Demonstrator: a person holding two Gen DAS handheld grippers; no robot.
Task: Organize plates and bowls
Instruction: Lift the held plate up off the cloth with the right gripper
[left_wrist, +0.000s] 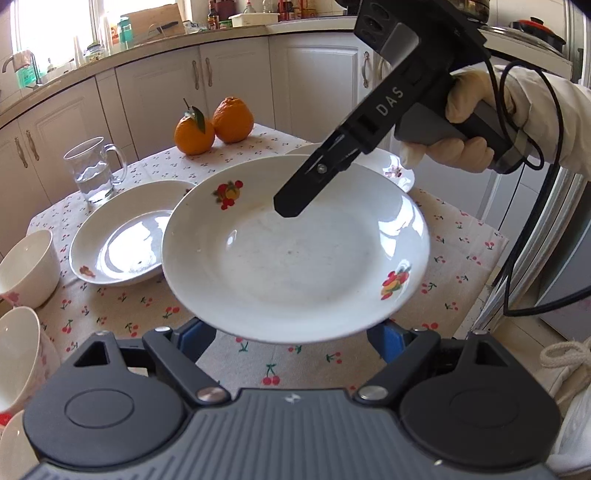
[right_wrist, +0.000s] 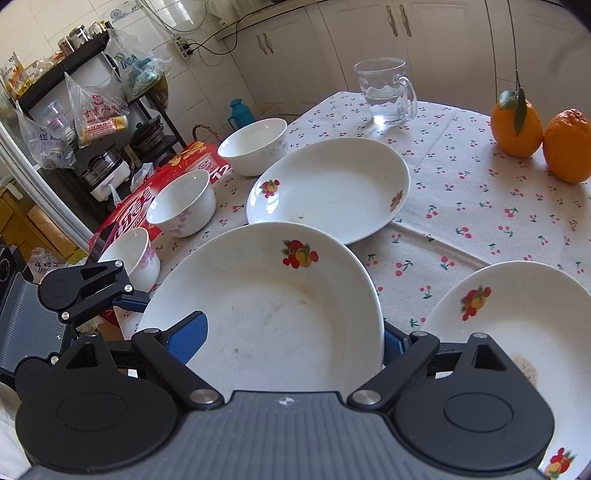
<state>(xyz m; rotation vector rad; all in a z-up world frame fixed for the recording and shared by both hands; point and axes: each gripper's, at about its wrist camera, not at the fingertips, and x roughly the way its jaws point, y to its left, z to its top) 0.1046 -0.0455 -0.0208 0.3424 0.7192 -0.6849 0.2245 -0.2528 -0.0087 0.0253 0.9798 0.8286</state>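
A white deep plate (left_wrist: 295, 258) with fruit prints hangs tilted above the cherry-print tablecloth (left_wrist: 332, 358), overlapping the plate to its left. My left gripper (left_wrist: 291, 332) reaches under its near rim, with both blue pads against the underside and the tips hidden. My right gripper (right_wrist: 291, 339) straddles the opposite rim. Its left pad (right_wrist: 186, 338) lies on the plate's inside (right_wrist: 266, 306) and its right pad (right_wrist: 393, 343) sits outside below the rim. In the left wrist view one finger of the right gripper (left_wrist: 291, 206) rests inside the plate, held by a gloved hand (left_wrist: 465, 118).
Two more fruit-print plates lie on the table (right_wrist: 328, 188) (right_wrist: 517, 332). Three white bowls (right_wrist: 255, 146) (right_wrist: 184, 201) (right_wrist: 136, 254) stand along the table's edge by a red box (right_wrist: 192, 162). A glass mug of water (right_wrist: 388, 92) and two oranges (right_wrist: 517, 125) sit at the far side.
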